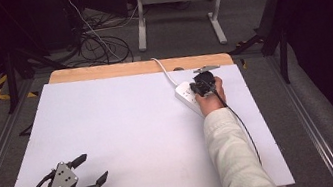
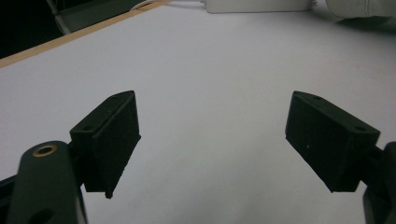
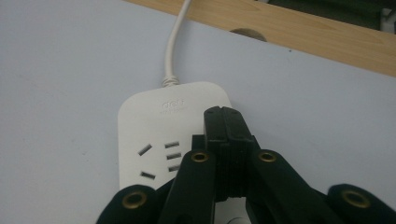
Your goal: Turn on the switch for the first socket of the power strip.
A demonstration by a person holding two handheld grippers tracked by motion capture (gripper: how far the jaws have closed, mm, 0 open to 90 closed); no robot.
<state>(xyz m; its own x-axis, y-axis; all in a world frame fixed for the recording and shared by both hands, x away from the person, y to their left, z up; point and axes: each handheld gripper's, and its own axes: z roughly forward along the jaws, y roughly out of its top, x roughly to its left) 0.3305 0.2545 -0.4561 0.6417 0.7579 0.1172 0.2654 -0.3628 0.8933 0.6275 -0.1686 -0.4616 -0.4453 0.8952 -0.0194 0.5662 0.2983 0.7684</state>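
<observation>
A white power strip (image 1: 186, 95) lies at the back right of the white-covered table (image 1: 120, 131), its white cord (image 1: 163, 71) running off the far wooden edge. My right gripper (image 1: 203, 85) hovers over the strip's near end. In the right gripper view the two black jaws are pressed together with nothing between them, and the gripper (image 3: 223, 116) sits above the power strip (image 3: 154, 121), just right of its sockets. My left gripper (image 1: 94, 166) rests at the near left of the table, open and empty. In its own view the gripper (image 2: 212, 135) points across bare white table.
A wooden strip (image 1: 100, 72) borders the table's far edge, with a round notch (image 3: 248, 33) behind the power strip. Beyond the table, black cables (image 1: 96, 44) lie on the floor beside a white desk frame (image 1: 175, 1). A white sleeve (image 1: 232, 154) crosses the right side.
</observation>
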